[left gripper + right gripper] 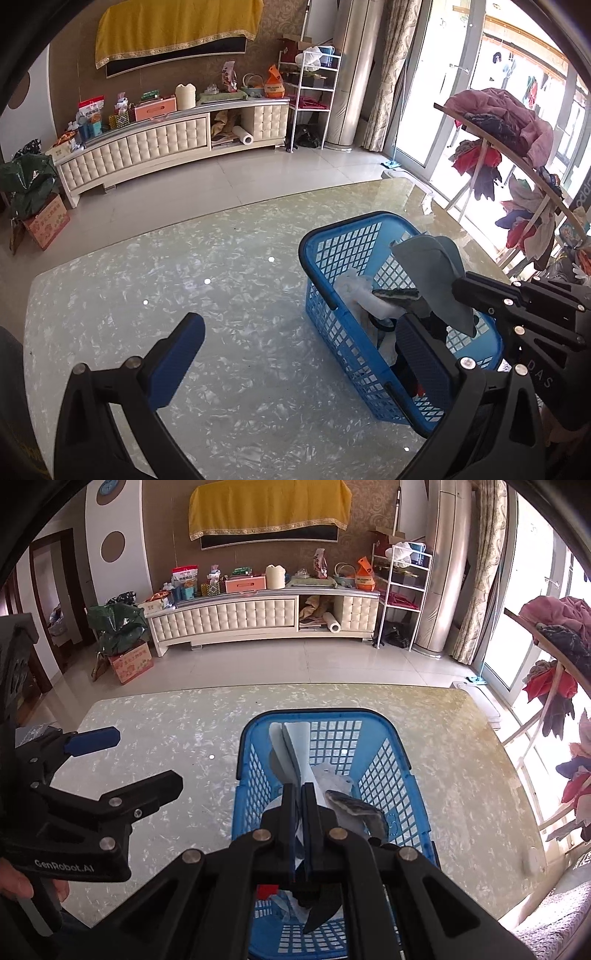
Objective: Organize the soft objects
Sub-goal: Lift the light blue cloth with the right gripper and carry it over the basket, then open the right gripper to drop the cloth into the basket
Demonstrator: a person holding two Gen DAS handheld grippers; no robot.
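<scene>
Right gripper (303, 805) clamps grey cloth (432, 280) above blue basket (251, 760); left gripper (301, 354) wide, empty.

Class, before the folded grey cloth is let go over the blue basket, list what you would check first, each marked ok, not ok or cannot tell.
1. Right claw shut on the grey cloth: ok.
2. Cloth hangs above the blue basket, inside its rim: ok.
3. Left claw open and empty: ok.
4. Left claw clear of the basket: cannot tell; one finger overlaps the rim in the left view.
5. Basket flat on the table: ok.
6. Room left in the basket: ok.
</scene>
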